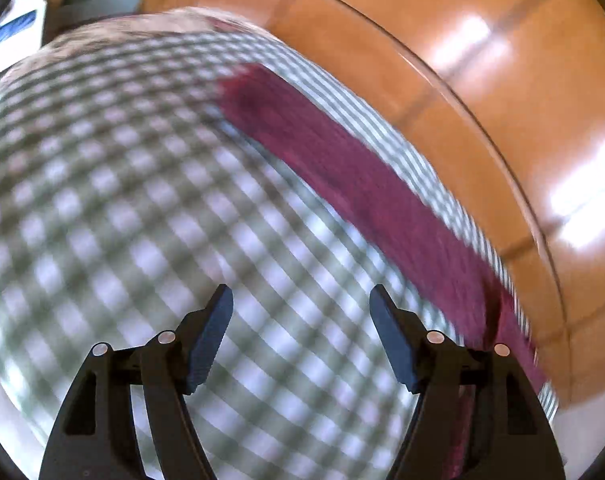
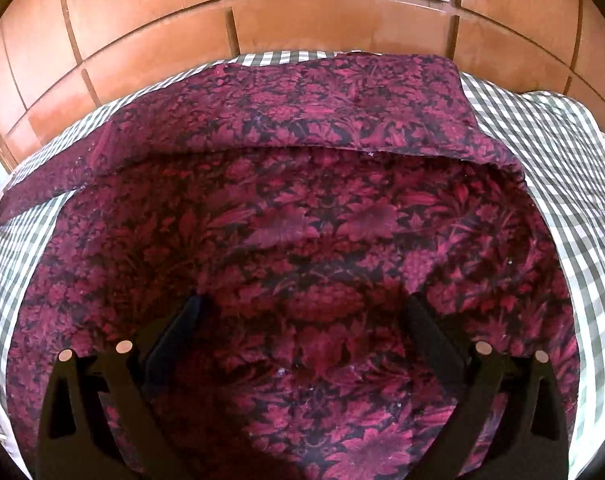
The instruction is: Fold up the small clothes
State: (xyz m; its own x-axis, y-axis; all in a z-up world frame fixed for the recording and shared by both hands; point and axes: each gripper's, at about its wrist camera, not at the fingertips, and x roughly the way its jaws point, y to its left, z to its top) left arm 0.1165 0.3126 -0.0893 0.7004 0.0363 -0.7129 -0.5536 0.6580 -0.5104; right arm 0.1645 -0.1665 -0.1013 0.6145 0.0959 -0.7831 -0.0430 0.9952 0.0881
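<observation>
Both claws gape empty; the maroon floral garment [image 2: 294, 240] lies lengthwise toward the right claw [image 2: 302, 312].

**Bright daylight, one view smeared, one sharp**

The left wrist view is heavily motion-blurred: the checked tablecloth [image 1: 142, 200] smears into soft squares and the dark red garment [image 1: 362, 184] into a streak, while the gripper fingers [image 1: 210, 340] stay crisp. White glare patches burn out on the glossy tiled floor [image 1: 482, 92] at the far right. The right wrist view is sharp and evenly lit; the fingers [image 2: 174, 336] cast a dim shadow on the cloth. Both views bow strongly, with black corners.
</observation>
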